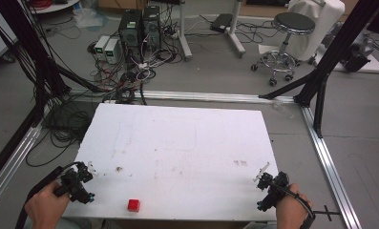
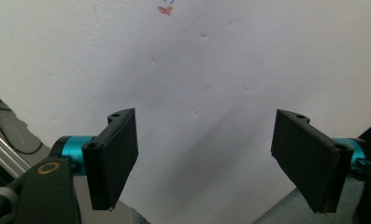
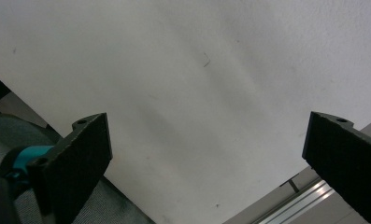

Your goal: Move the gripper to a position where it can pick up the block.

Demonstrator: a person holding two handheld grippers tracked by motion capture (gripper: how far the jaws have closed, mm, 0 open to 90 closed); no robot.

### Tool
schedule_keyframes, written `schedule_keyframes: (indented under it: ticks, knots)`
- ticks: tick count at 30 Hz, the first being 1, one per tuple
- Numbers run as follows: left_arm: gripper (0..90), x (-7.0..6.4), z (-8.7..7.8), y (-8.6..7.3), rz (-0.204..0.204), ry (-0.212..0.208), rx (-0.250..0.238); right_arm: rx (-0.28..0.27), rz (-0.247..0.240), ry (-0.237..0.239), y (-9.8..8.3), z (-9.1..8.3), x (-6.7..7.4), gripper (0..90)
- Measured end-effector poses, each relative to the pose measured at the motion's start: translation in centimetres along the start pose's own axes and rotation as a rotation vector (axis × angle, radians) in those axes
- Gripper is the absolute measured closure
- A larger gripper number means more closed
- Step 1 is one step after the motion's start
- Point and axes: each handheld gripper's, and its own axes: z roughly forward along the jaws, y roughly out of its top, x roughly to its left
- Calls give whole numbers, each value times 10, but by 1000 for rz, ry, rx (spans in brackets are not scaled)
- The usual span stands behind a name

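Note:
A small red cube [image 1: 133,205] sits near the front edge of the white table [image 1: 177,143], left of centre. My left gripper [image 1: 84,179] rests at the table's front left corner, held in a hand, open with nothing between its jaws [image 2: 204,158]. My right gripper [image 1: 266,183] is at the front right corner, also hand-held and open wide over bare white surface [image 3: 206,158]. The cube lies between the two grippers, closer to the left one, and apart from both.
Aluminium frame rails [image 1: 328,162] run along the table's right side and back. Black posts [image 1: 337,45] stand at both far corners. Beyond the table are computer towers [image 1: 139,28], tangled cables [image 1: 125,76] and a round stool [image 1: 285,43] on the floor.

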Motion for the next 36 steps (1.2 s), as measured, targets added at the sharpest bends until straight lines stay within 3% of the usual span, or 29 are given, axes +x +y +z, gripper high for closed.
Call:
schedule_keyframes:
  ticks: [14,36]
  knots:
    - [232,2,-1,-1,-5,2,4,-2,0,-1,0,-1,1,6]
    - [233,4,-3,-1,0,-26,-38,-7,-6,6,0,0,1,6]
